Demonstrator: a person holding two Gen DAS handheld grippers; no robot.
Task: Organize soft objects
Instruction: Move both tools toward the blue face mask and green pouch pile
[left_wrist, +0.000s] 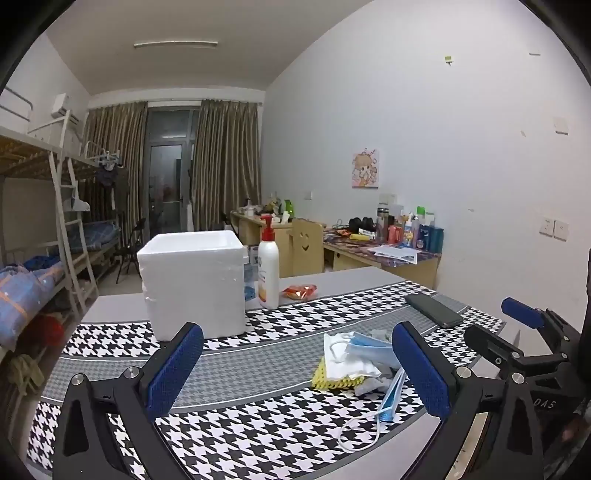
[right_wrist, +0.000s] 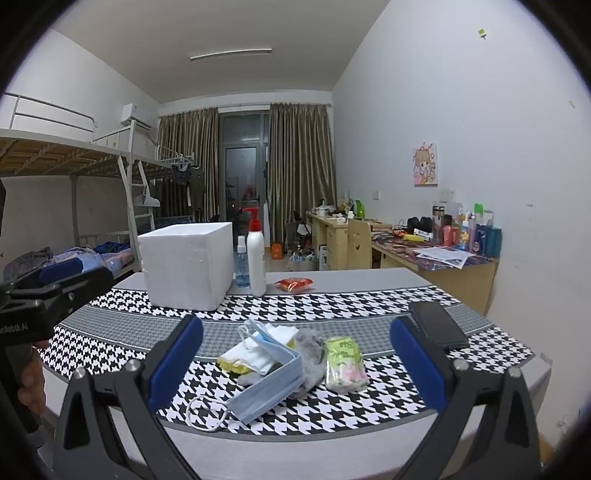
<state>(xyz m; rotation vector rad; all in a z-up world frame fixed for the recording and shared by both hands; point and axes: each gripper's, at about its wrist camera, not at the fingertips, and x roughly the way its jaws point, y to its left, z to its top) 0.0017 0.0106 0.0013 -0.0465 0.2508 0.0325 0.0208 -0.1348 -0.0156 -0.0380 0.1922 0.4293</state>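
Working left to right across the counter (right_wrist: 369, 275), the white foam box (right_wrist: 186, 266) is standing at the far left with its top open, a clear spray bottle (right_wrist: 242, 264) and a white pump bottle (right_wrist: 256, 258) just beside its right side, and a red snack packet (right_wrist: 294, 284) is lying further right. The left gripper (left_wrist: 295, 369) is hovering low over the near edge with its jaws spread wide and holding nothing; the right gripper (right_wrist: 295, 363) is doing the same, jaws fully spread and empty. Between and ahead of the right jaws, the pile of soft items is resting on the checked cloth (right_wrist: 351, 410): a stack of blue face masks (right_wrist: 267, 384) at the front with a white ear loop trailing toward the edge, white and yellow cloths (right_wrist: 243, 356) behind it, a grey crumpled piece (right_wrist: 310, 350), and a green tissue pack (right_wrist: 345, 363) touching that piece on the right. A dark phone (right_wrist: 437, 325) is lying well to the right. These items are likely handling as light, limp and compressible; the masks may be sliding apart, so taking hold across the middle of the stack appears safer than the loop. The tissue pack's wrapper is probably slippery and is best pinched across its narrow width.
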